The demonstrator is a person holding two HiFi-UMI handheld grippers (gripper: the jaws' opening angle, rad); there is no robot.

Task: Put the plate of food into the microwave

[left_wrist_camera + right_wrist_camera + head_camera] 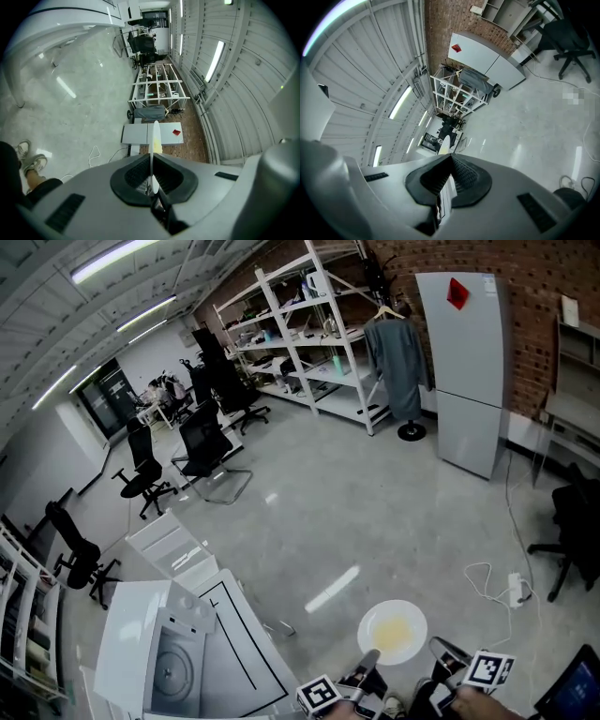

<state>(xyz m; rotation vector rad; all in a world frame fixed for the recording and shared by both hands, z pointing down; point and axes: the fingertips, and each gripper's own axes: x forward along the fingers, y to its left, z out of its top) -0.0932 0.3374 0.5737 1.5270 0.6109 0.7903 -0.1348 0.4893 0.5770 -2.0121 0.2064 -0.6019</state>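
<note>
White and round, the plate (373, 617) hangs level above the polished concrete floor (375, 502), with a pale yellow patch of food (395, 634) in its middle. The left gripper (367, 658) has its jaws closed narrow on the near-left rim; in its own view the plate shows edge-on, running straight down between the dark pads. The right gripper (439, 646) meets the opposite rim, and its own view shows the jaws pressed almost together on a thin pale edge, with the plate's tip showing just past them. The microwave (141, 643) is at the lower left of the head view, well apart from the plate, its door (239, 652) swung open and a round turntable (174, 672) visible inside. Farther off, a grey fridge (464, 362) stands against the brick wall beside a white shelving rack (314, 329), black office chairs (204, 444) are scattered across the floor, and a white cable (487, 577) lies to the right of the plate.
</note>
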